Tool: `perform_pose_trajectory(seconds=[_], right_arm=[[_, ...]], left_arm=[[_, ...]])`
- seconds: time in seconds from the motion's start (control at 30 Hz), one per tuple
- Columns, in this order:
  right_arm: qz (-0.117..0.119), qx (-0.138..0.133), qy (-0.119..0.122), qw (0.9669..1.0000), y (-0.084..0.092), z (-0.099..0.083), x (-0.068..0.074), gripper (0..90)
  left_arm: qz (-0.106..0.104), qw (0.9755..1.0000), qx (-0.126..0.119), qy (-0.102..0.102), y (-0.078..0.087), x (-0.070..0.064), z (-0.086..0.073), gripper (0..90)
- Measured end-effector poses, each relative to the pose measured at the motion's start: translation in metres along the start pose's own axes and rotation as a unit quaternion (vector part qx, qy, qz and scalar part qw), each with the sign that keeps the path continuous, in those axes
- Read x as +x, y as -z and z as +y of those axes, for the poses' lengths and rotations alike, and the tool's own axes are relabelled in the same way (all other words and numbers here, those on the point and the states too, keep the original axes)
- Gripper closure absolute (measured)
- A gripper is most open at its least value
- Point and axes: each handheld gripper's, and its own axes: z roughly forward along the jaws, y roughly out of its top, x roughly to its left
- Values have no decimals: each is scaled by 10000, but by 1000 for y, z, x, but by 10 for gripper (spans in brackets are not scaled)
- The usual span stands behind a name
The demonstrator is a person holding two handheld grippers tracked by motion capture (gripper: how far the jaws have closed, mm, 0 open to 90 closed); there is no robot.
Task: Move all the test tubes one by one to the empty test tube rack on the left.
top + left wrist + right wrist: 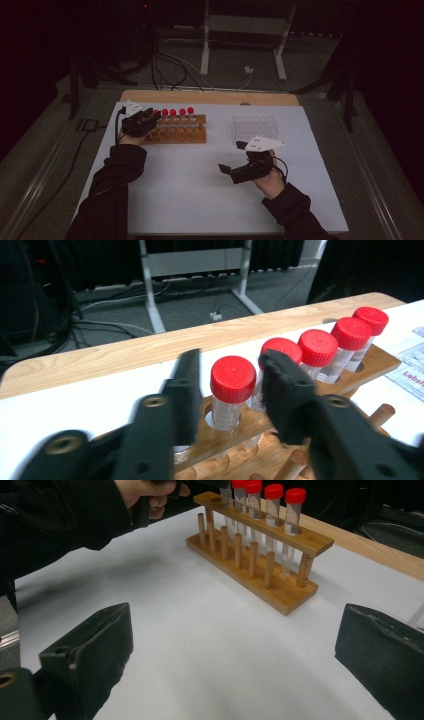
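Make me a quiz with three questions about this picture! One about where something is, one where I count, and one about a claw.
1. Where does the wooden rack stand on the white table?
A. At the near right corner
B. At the far left part
C. Right in the middle

2. How many red caps are on the rack?
A. Three
B. Eight
C. Five

3. How is the right claw?
A. Open, with nothing in it
B. Shut on a tube
C. Shut on the rack

Answers:
1. B, as the high view shows the rack far back on the left.
2. C, as the left gripper view shows five caps in a row.
3. A, as its jaws stand wide apart over bare table.
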Motion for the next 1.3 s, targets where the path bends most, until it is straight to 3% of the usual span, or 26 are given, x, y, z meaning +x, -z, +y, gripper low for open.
perform_pose_trajectory(seconds=[0.1, 0.23, 0.3, 0.43, 0.63, 0.77, 0.87, 1.07, 1.13, 1.3], right_arm=[[-7, -7, 1, 10000, 1, 0, 0, 22], [-19, -4, -15, 10000, 2, -1, 0, 22], [-34, 5, -3, 10000, 3, -2, 0, 22], [-50, -4, -22, 10000, 5, -3, -1, 22], [-101, -18, -46, 9999, 8, -5, -3, 22], [-117, -16, -42, 9999, 9, -7, -3, 22], [-129, -19, -44, 9999, 8, -7, -4, 22], [-142, -14, -15, 9999, 8, -8, -3, 22], [-132, -3, -27, 9999, 8, -8, -3, 22], [-128, 10, -45, 9999, 7, -9, -4, 22]], left_arm=[[-6, 10000, -24, 94, 8, 1, 4, 526], [-44, 10000, -54, 63, 24, 1, 7, 418], [-206, 9997, -41, 91, 31, 1, 7, 337], [-360, 9993, 32, -77, 45, -7, 2, 175], [-841, 9964, 50, -132, 67, -21, -11, 94], [-1304, 9912, 155, -188, 78, -31, -23, 20], [-1538, 9873, 234, -317, 83, -40, -32, 16], [-1850, 9812, 319, -446, 91, -54, -50, 11], [-2001, 9781, 355, -444, 93, -59, -57, 6], [-2171, 9733, 481, -576, 94, -67, -67, 6]])
